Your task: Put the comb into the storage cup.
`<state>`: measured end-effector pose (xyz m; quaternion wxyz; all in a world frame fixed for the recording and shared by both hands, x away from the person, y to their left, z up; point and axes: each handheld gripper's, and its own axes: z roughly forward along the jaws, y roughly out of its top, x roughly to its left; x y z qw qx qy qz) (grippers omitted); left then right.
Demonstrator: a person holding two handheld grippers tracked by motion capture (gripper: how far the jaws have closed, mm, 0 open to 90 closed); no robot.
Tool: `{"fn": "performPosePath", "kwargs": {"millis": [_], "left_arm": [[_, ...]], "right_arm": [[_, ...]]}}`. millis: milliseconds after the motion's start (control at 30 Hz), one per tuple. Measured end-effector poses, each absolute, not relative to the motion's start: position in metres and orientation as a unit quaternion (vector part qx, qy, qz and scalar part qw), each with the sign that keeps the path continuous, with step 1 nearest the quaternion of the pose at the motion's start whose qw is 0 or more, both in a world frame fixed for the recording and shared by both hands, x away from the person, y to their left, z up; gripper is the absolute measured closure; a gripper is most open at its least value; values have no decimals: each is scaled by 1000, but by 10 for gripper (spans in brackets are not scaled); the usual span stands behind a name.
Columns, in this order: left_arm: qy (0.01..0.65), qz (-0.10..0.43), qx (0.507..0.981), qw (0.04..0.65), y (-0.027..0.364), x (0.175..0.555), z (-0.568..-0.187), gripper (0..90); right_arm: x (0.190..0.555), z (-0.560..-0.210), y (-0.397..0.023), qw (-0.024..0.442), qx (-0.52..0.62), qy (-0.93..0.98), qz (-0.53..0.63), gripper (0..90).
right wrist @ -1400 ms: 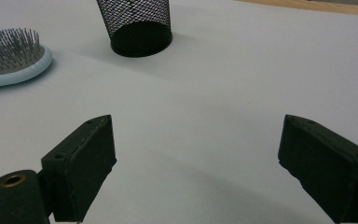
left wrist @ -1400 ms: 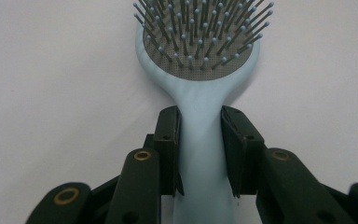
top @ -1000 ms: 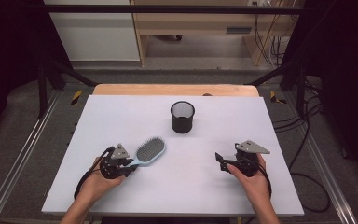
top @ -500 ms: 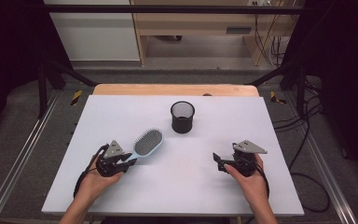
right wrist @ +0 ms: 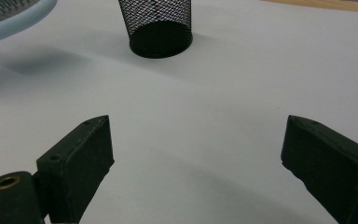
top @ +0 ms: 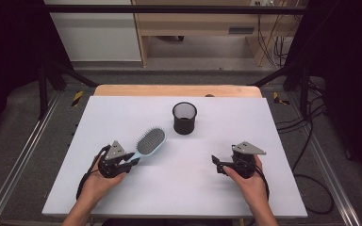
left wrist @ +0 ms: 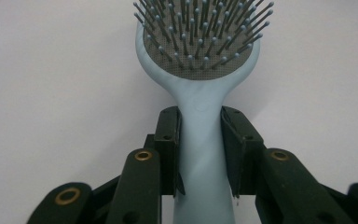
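Observation:
A pale blue hairbrush with grey bristles points away and to the right, bristles up. My left gripper is shut on its handle near the table's front left. In the left gripper view the two black pads press both sides of the handle, below the brush head, with my left gripper centred on it. In the right gripper view the brush head's edge hangs above its own shadow. My right gripper rests at the front right, jaws wide apart and empty. A black mesh cup stands upright mid-table.
The white table top ends in a wooden strip at the far edge. The mesh cup lies ahead of my right gripper. Metal rails and cables run along both sides of the table.
The brush head has shifted a little farther from the person while the left hand stays put. The right gripper has edged slightly to the left.

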<state>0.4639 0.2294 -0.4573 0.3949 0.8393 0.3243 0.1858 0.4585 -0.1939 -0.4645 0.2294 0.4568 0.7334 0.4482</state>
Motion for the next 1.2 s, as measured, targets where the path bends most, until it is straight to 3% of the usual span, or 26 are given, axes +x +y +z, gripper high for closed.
{"fn": "performPosePath", "kwargs": {"millis": [467, 733, 1200], "left_arm": [[309, 217, 818, 434, 215, 456, -447, 690], [310, 224, 800, 463, 209, 452, -443, 690], [292, 233, 790, 487, 199, 442, -438, 690]], "right_arm": [[454, -461, -176, 201, 440, 733, 478, 57], [450, -457, -162, 158, 439, 715, 521, 56], [450, -439, -98, 84, 405, 704, 578, 48]]}}
